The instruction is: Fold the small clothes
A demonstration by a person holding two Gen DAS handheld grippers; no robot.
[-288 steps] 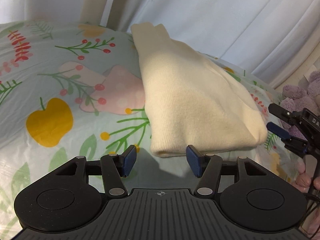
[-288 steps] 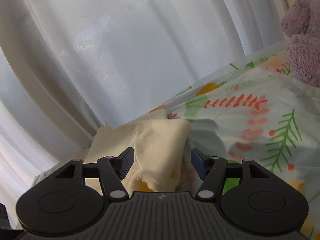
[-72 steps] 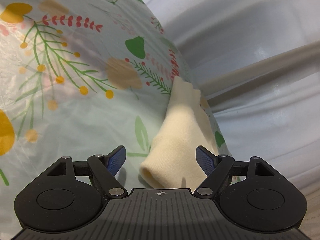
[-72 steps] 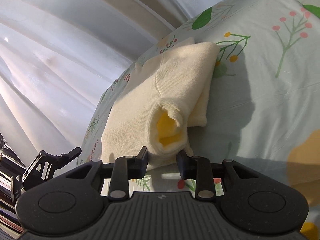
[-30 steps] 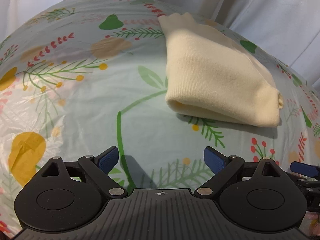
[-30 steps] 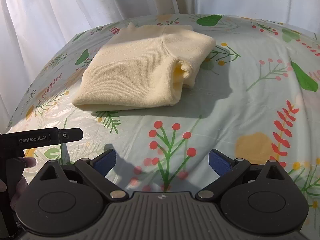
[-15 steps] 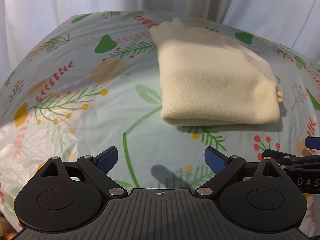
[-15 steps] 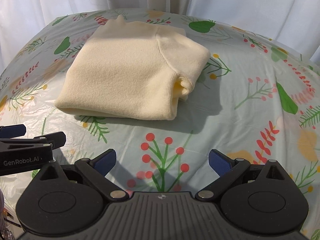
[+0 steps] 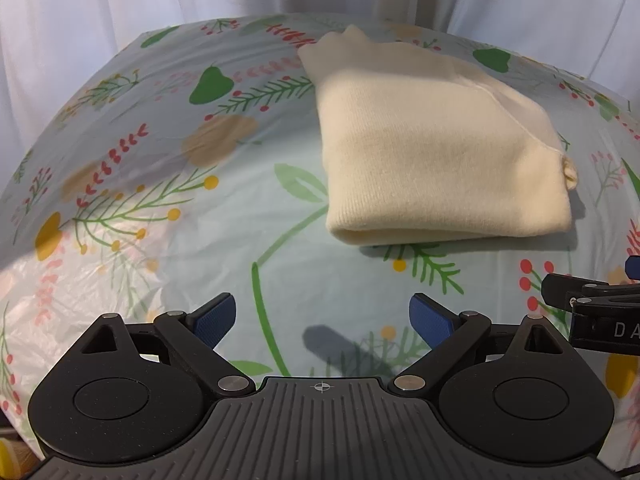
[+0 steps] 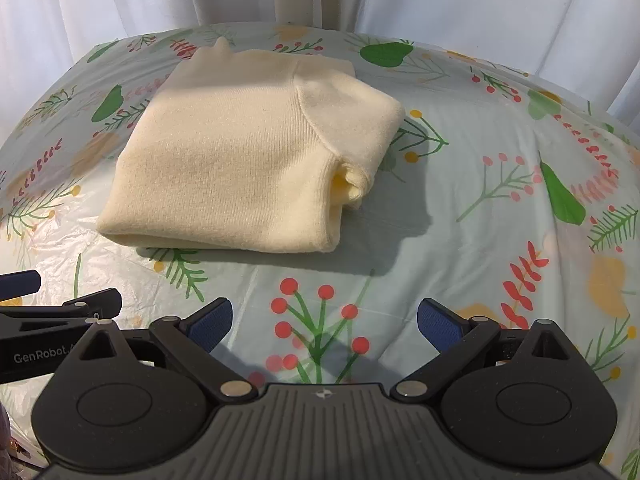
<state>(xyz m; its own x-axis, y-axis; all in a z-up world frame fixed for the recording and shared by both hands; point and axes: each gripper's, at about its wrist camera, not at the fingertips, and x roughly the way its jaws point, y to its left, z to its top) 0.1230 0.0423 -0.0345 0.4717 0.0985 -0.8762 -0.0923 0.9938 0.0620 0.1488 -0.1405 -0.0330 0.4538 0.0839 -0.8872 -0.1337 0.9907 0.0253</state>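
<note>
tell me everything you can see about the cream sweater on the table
The cream sweater is a soft fine-ribbed knit, folded into a compact, roughly rectangular bundle. A raglan-style seam runs across its top, and a sleeve opening shows at its right end. It lies flat on the floral tablecloth, partly sunlit, with neither gripper touching it.

Left wrist view: sits low over the near edge of the desk (image 9: 168, 184), facing forward along the left gripper (image 9: 322, 318) toward the white curtain (image 9: 120, 4). Folded cream sweater (image 9: 432, 152) ahead, right of centre, well apart.

Right wrist view: same height and heading, just beside, looking along the right gripper (image 10: 325, 322); sweater left of centre.

Shared: sweater, floral cover, curtain. Each view catches the other gripper at its inner edge.
</note>
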